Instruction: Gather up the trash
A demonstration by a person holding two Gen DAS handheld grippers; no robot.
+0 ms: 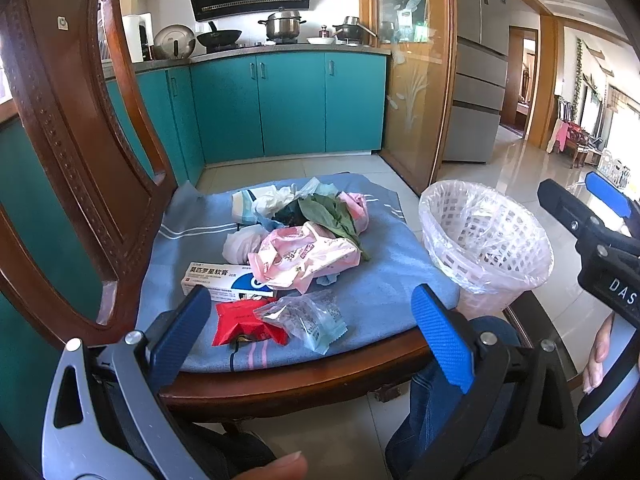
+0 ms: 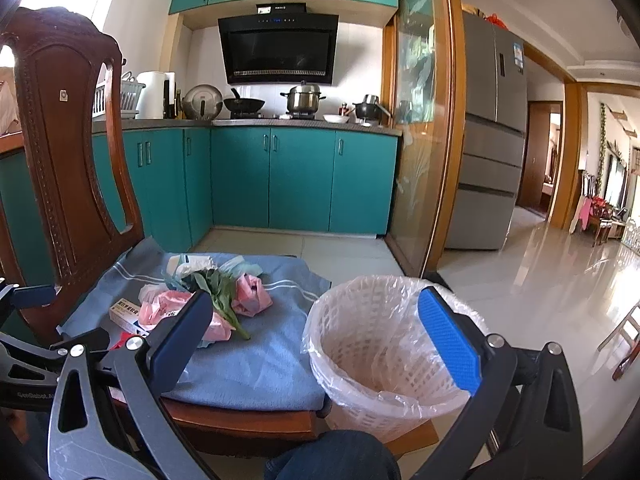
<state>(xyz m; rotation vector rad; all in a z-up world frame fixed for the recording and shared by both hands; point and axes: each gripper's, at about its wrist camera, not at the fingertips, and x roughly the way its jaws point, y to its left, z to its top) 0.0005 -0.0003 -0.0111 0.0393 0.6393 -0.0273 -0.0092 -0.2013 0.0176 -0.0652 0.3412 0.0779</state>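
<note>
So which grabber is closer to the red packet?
Left. The left gripper hangs open right over the red packet on the chair cushion. The right gripper is off to the side, open by the white bin.

Trash pile point(image 1: 296, 248) beside empty lined basket point(image 1: 486, 240)

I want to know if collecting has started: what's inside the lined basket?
The basket holds only its clear plastic liner, crumpled at the bottom; no trash shows inside. The right hand-held gripper, open, hides part of the far wall.
</note>
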